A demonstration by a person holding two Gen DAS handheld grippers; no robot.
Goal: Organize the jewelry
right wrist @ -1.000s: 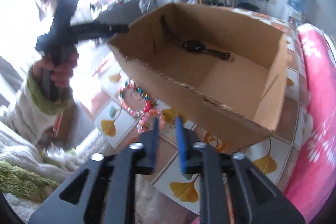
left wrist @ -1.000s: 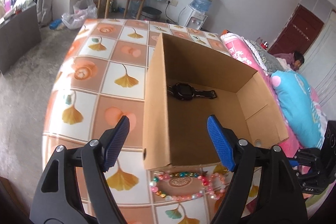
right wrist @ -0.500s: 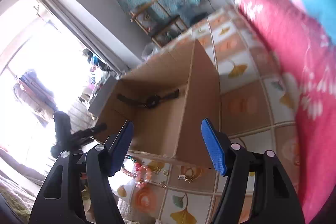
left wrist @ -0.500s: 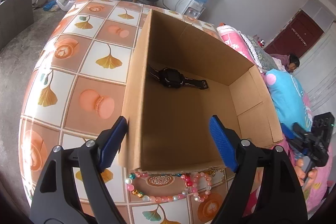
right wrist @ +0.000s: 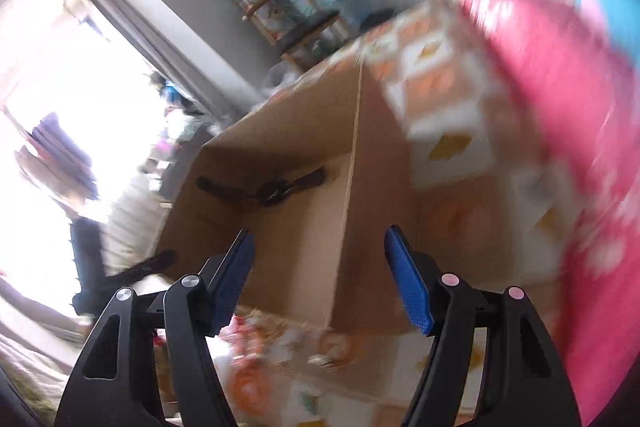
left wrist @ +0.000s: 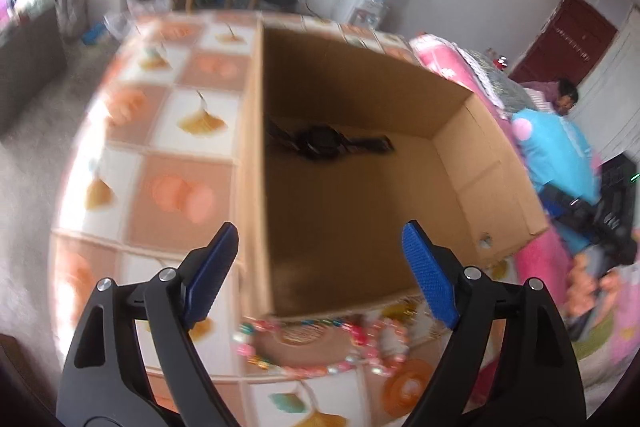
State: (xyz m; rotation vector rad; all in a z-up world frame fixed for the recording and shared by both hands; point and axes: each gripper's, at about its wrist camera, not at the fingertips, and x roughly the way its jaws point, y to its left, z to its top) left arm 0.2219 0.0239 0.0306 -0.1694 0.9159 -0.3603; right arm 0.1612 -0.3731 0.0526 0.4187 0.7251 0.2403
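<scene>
No legible text anywhere.

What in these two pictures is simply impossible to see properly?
- Bead necklace, left wrist view: motion-blurred, far side hidden behind the cardboard box wall.
- Same necklace, right wrist view: smeared by blur, partly behind the right tongs.
- Black watch: face unreadable, too blurred.

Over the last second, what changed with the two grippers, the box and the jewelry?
The right gripper rolled and swung toward the cardboard box's right side; its nearly shut jaws opened wide, nothing between them. The left gripper, open and empty, has just opened a little further. The black watch stayed in the box, the beaded bracelet on the table in front.
</scene>
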